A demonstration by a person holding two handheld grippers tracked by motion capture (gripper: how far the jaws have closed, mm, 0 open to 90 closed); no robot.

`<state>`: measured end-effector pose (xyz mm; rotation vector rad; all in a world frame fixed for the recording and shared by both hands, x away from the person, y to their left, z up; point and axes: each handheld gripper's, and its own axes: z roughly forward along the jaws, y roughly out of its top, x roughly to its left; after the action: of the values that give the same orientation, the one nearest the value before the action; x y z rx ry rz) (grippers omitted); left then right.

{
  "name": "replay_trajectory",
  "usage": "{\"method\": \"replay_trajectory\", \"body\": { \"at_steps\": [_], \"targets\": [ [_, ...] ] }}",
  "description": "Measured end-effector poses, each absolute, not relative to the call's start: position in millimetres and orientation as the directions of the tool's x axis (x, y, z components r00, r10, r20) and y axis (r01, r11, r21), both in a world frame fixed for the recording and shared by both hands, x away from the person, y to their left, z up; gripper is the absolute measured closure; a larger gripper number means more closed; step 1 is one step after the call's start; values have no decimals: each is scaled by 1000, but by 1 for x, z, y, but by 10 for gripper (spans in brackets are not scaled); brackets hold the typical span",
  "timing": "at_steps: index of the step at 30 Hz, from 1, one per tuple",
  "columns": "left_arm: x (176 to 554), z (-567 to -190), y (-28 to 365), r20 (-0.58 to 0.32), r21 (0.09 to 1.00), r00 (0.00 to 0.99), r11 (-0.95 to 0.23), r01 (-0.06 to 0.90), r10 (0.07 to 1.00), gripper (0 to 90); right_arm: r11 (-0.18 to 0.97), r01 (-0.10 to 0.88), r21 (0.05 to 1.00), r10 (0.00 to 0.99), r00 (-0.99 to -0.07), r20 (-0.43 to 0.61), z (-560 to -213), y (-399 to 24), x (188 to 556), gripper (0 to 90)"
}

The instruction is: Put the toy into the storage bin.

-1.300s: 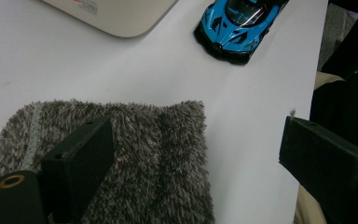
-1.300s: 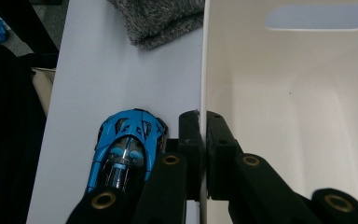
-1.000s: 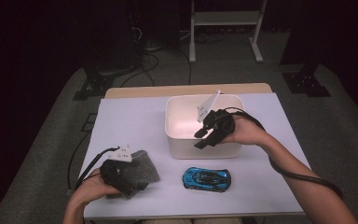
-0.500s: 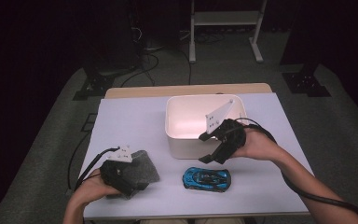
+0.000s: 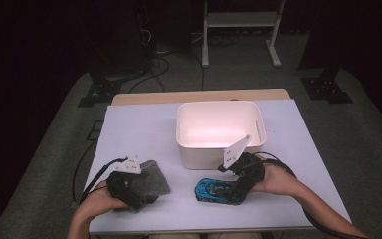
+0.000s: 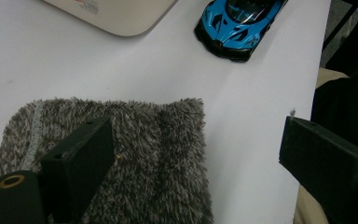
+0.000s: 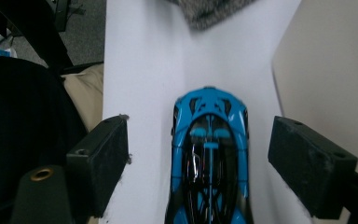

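Right gripper (image 5: pixel 236 186) sits low over the blue toy car (image 5: pixel 218 190) on the white table (image 5: pixel 144 129), just in front of the white bin (image 5: pixel 221 130). Its jaws have just been opening and now stand released, wide apart; the right gripper view puts the car (image 7: pixel 209 158) between them with table showing on both sides of the body, so the pads are not pressing on it. From the high view that gap can't be read, since the hand and gripper body cover the car's near end; what it does give is the layout: car near the front edge, right of centre, bin behind it, grey cloth (image 5: pixel 149 181) off to the left. Left gripper (image 5: pixel 129 191) rests at the cloth, held in the person's left hand (image 5: pixel 97 204). The left gripper view shows its jaws released too, one jaw over the fuzzy cloth (image 6: pixel 121 158), the other out past the cloth's edge over bare table, nothing clamped. That view also catches the car's nose (image 6: pixel 237 23) and a rounded corner of the bin (image 6: pixel 116 16) with a small label on it, which the high view is too coarse to show. The right gripper view has the bin wall (image 7: pixel 331 70) close on one side and a corner of the cloth (image 7: pixel 209 11) far ahead.
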<state>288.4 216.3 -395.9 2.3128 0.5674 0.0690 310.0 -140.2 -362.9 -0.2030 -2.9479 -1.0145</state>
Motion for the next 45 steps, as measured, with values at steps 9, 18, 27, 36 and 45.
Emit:
{"method": "replay_trajectory", "body": {
  "at_steps": [9,18,27,36,45],
  "targets": [
    [287,-397,217,-115,677,897,-627,384,426,96,794,174,583,158,-984,78,-393,-143,313,174],
    [285,-399,220,-113,667,896,-635,389,430,96,831,176,527,159,-984,79,-416,-135,318,161],
    [282,-398,222,-111,668,891,-630,395,441,80,861,166,481,156,-986,62,-425,-125,322,155],
    [282,-398,223,-112,665,887,-630,402,447,80,886,161,434,152,-987,56,-434,-117,321,149],
    [283,-399,224,-114,665,886,-628,404,449,79,903,142,405,146,-989,21,-437,-111,320,171]
  ]
}}
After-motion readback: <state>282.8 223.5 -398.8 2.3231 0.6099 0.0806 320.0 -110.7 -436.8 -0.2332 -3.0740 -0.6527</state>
